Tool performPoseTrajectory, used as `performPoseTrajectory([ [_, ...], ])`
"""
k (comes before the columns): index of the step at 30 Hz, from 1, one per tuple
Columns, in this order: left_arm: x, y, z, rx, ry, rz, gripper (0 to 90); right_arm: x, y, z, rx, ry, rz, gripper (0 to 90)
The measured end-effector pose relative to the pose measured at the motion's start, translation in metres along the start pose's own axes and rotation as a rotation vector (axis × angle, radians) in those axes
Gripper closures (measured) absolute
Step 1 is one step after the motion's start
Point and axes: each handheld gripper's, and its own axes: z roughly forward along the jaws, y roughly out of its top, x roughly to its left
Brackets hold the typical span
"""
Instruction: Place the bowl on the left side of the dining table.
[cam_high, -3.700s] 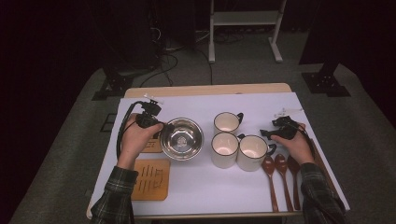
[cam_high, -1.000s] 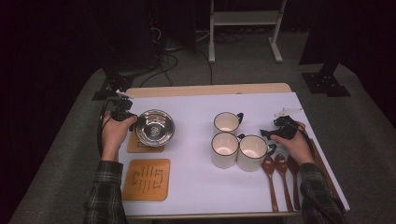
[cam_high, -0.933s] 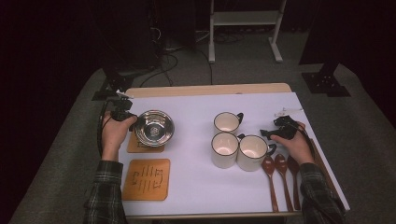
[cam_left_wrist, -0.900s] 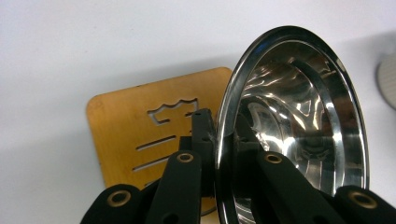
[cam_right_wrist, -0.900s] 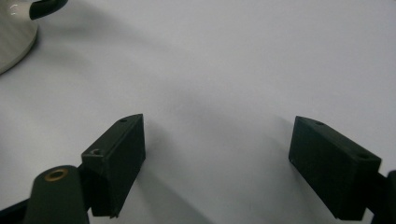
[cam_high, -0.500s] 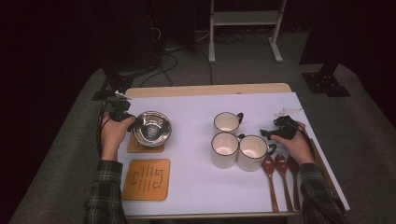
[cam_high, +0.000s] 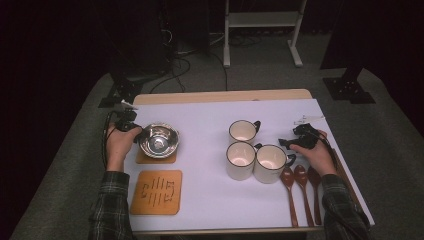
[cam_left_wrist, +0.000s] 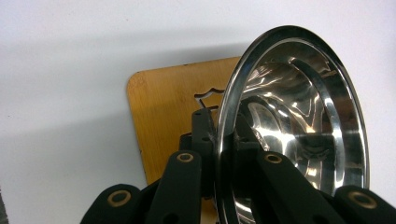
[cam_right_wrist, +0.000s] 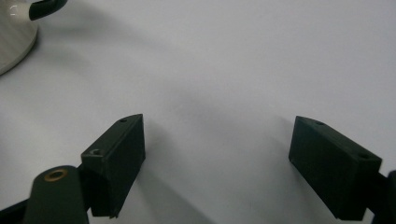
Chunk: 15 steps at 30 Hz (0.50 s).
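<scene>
White tabletop (cam_high: 210, 200): steel bowl's (cam_high: 159, 140) rim pinched in left hand-held gripper (cam_high: 134, 131).

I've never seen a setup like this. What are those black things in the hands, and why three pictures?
A person sits at a table holding a hand-worked gripper in each hand. One camera looks down from above; the other two ride on the grippers, looking along their black jaws. The left gripper pinches the rim of a steel bowl over a wooden coaster. The right gripper is open above bare table. Also there: three mugs, three wooden spoons and a second coaster.
</scene>
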Motion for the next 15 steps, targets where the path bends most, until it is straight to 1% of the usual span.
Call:
performPoseTrajectory([
  [3,0.0008,-0.0003,0.0002,-0.001,0.000,-0.003,83.9,0.0000,0.0000,0.0000,0.000,0.000,0.000,17.2],
  [8,0.0011,-0.0008,0.0023,0.012,0.028,0.007,83.0,-0.0001,0.0000,0.0000,0.000,0.000,0.001,17.2],
  [10,0.0018,-0.0009,0.0028,0.012,0.029,0.006,82.9,0.0000,0.0000,0.0000,0.000,0.000,0.001,17.2],
  [15,0.0019,-0.0013,0.0039,0.026,0.055,0.015,81.9,-0.0001,0.0000,0.0000,0.000,0.000,0.000,17.2],
])
